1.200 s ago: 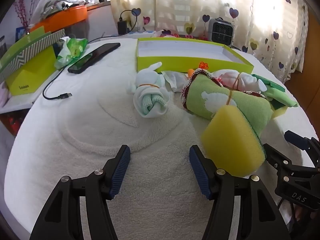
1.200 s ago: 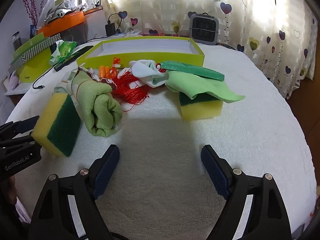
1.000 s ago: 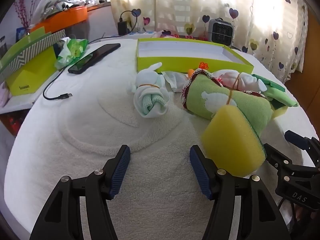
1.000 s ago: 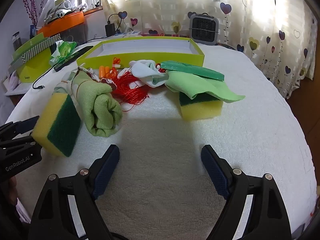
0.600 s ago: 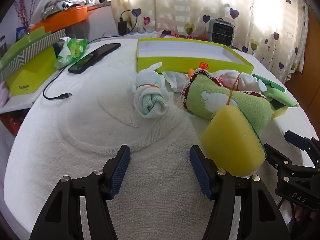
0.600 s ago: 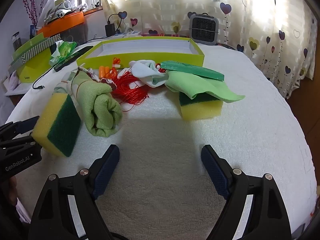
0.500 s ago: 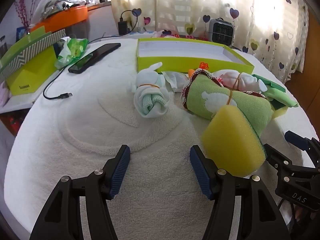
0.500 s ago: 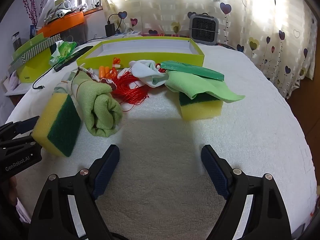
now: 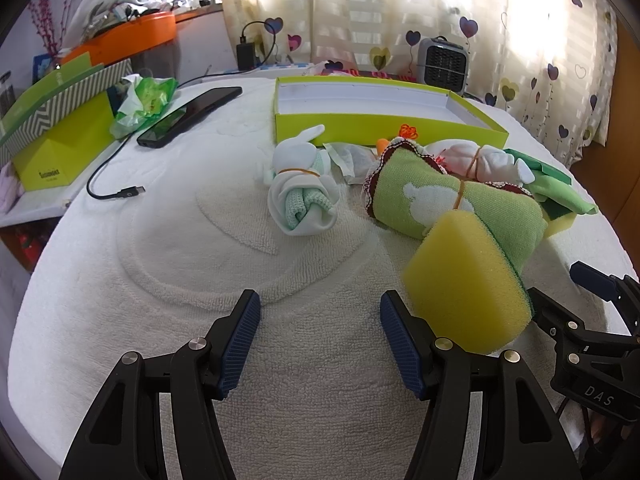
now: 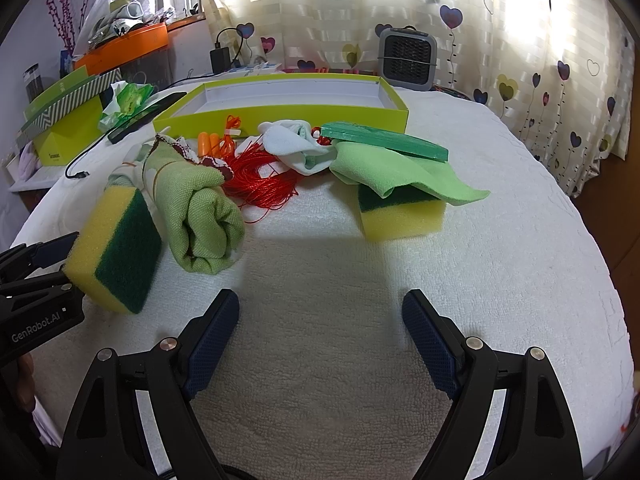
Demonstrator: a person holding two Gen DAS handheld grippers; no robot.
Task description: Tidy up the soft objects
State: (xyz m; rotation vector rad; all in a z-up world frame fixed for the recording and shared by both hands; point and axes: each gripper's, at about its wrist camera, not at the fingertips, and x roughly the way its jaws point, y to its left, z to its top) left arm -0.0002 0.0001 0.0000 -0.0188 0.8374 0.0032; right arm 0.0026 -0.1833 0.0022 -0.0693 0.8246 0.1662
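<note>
My left gripper (image 9: 320, 312) is open above the white towel-covered table, nothing between its blue pads. My right gripper (image 10: 320, 316) is open too, over bare towel. A yellow-and-green sponge (image 9: 468, 280) (image 10: 116, 246) stands on edge between the two grippers, leaning on a rolled green towel (image 9: 452, 200) (image 10: 196, 216). A small white-and-mint cloth roll (image 9: 302, 196) bound with a rubber band lies ahead of the left gripper. A second sponge (image 10: 402, 216) sits under a green cloth (image 10: 404, 176) ahead of the right gripper. An open lime-green box (image 9: 384, 114) (image 10: 288, 108) is behind them.
Red thread (image 10: 260, 180), orange earplugs (image 10: 208, 144), a white sock (image 10: 292, 144) and a green flat case (image 10: 384, 140) lie by the box. A phone (image 9: 188, 116) and black cable (image 9: 112, 188) are at the left. A small heater (image 10: 408, 58) stands at the back.
</note>
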